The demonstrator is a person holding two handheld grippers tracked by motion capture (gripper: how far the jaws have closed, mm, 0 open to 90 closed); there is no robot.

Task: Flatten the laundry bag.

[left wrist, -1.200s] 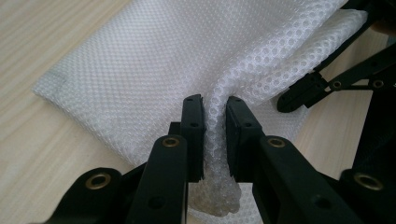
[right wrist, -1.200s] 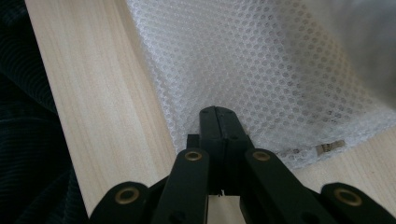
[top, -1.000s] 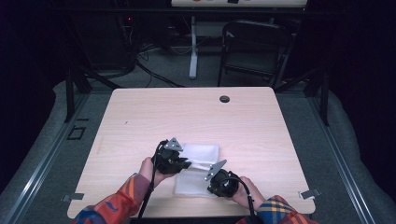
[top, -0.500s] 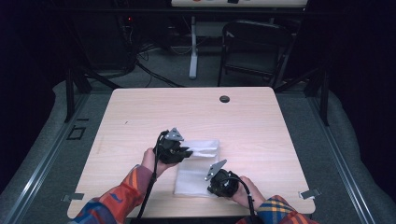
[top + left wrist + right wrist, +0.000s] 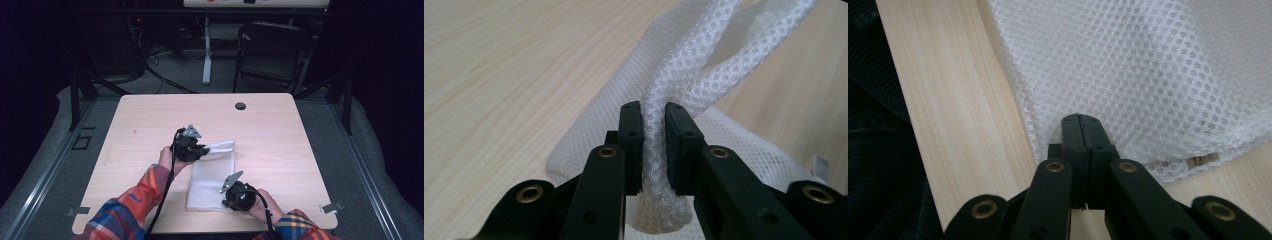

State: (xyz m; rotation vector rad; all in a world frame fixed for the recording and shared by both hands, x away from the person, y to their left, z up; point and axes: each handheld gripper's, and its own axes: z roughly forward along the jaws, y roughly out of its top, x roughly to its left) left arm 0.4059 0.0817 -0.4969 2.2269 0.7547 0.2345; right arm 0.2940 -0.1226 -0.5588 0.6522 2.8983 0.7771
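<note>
A white mesh cloth (image 5: 210,175) lies on the light wooden table (image 5: 310,150), with its far edge lifted and bunched. My left gripper (image 5: 205,150) is shut on that bunched edge; in the left gripper view the jaws (image 5: 654,112) squeeze a gathered strand of the mesh cloth (image 5: 694,65) that rises ahead. My right gripper (image 5: 225,199) rests at the cloth's near right corner. In the right gripper view its jaws (image 5: 1081,122) are pressed together on the corner of the cloth (image 5: 1128,65), flat on the table. A small label (image 5: 1198,161) is sewn to that edge.
A round cable hole (image 5: 240,106) sits near the table's far edge. Behind the table stand a dark folding chair (image 5: 275,50) and a white stand post (image 5: 206,60). Metal clips (image 5: 331,207) mark the near corners. Dark floor (image 5: 878,150) lies just past the table edge.
The left gripper has carried the cloth's edge away from the person, toward the table's far side, drawing the cloth longer and narrower. The right gripper has stayed in place.
</note>
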